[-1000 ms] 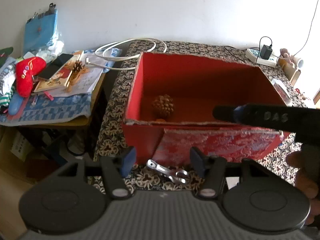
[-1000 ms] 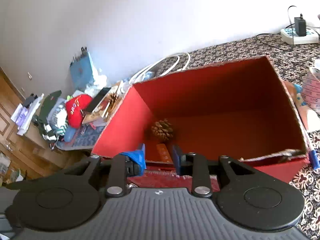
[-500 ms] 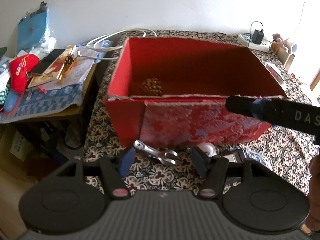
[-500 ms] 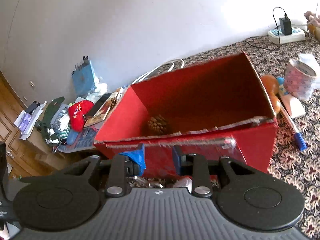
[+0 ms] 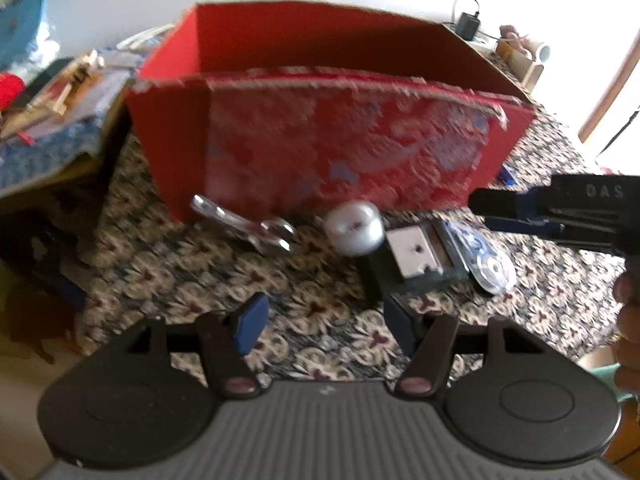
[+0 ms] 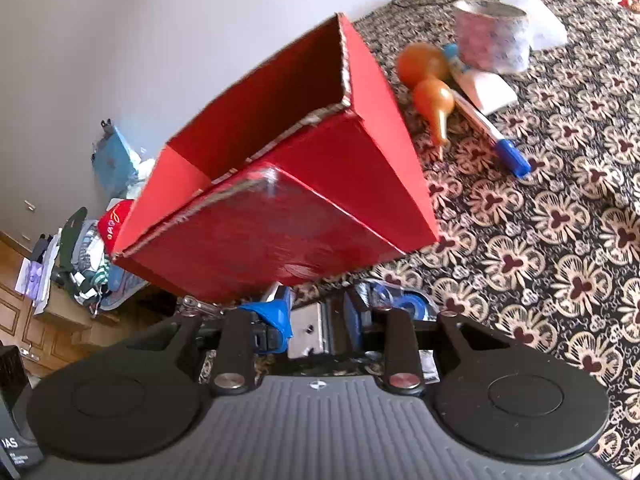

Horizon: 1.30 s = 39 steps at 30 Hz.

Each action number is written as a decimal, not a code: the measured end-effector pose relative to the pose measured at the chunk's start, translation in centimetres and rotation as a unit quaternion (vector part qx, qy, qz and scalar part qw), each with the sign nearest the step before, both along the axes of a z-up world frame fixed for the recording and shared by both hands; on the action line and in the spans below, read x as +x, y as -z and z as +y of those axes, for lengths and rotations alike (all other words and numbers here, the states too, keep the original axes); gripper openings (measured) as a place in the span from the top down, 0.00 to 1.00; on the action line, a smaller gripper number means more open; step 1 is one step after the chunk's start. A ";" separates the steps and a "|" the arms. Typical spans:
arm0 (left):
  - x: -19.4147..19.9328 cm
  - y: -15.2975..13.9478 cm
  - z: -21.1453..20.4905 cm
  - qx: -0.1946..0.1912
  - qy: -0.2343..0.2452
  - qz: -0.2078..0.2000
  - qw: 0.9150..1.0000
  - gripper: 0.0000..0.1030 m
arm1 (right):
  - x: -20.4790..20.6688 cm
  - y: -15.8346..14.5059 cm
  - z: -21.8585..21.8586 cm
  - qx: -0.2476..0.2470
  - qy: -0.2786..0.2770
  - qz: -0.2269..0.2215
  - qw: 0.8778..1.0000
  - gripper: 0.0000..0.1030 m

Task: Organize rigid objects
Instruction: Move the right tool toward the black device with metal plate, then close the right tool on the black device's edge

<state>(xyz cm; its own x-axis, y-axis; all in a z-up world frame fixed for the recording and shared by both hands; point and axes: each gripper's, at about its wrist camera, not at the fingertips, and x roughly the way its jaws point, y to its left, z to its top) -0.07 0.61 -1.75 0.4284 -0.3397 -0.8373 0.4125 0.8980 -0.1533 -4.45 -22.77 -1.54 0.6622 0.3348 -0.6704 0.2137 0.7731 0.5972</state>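
Fig.: left wrist view, blurred. Red box (image 5: 340, 136) stands on patterned cloth (image 5: 192, 272); front wall carries a worn brocade-like pattern, top edge frayed. Along the box's near side, L to R: metal clip (image 5: 244, 222), white roll (image 5: 354, 228), grey plate (image 5: 416, 256) on a dark base, clear tape dispenser (image 5: 488, 264). Left gripper (image 5: 322, 322) hangs over bare cloth, jaws wide apart, nothing between them. Right gripper (image 5: 520, 206) enters from the right edge, approx. level, tip above the dispenser; white letters "DAS" readable on its body. Hand (image 5: 628, 344) at right margin.

Right wrist view: right gripper (image 6: 318, 314) jaws nearly closed, a narrow gap left; grey plate (image 6: 308, 334) shows through the gap, but whether the pads touch it cannot be told. Box (image 6: 280, 208) seen corner-on just beyond the tips. Right of box: two orange gourds (image 6: 430, 88), blue-capped pen (image 6: 496, 136), patterned tape roll (image 6: 490, 36). Red plush (image 6: 114, 220) w/ yellow script, not legible, on side table at left. "IAS" visible at lower left corner, on a dark object cut by the frame.
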 end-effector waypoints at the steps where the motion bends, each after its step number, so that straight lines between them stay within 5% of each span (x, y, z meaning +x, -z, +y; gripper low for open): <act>1: -0.2 0.2 -0.1 -0.006 0.004 0.002 1.000 0.36 | 0.0 0.1 0.2 -0.001 -0.003 0.002 1.000 0.89; 10: -0.5 1.4 -1.5 -0.056 0.030 0.007 0.998 0.36 | 1.1 1.5 1.1 -0.027 -0.029 0.023 0.999 0.88; 29: 2.6 4.3 -5.7 -0.038 0.055 0.014 0.998 0.35 | 3.1 3.5 1.0 -0.041 -0.057 0.036 0.997 0.85; 39: 1.4 4.6 -4.7 -0.061 0.067 0.015 0.996 0.35 | 1.9 3.3 0.9 -0.030 -0.093 0.042 0.994 0.86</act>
<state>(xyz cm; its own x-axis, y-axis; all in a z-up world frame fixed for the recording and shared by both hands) 1.34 -4.06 -6.38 0.3480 -0.4926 -0.7977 0.5208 0.8090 -0.2723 -2.52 -21.92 -4.85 0.5327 0.4037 -0.7438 0.1114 0.8378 0.5345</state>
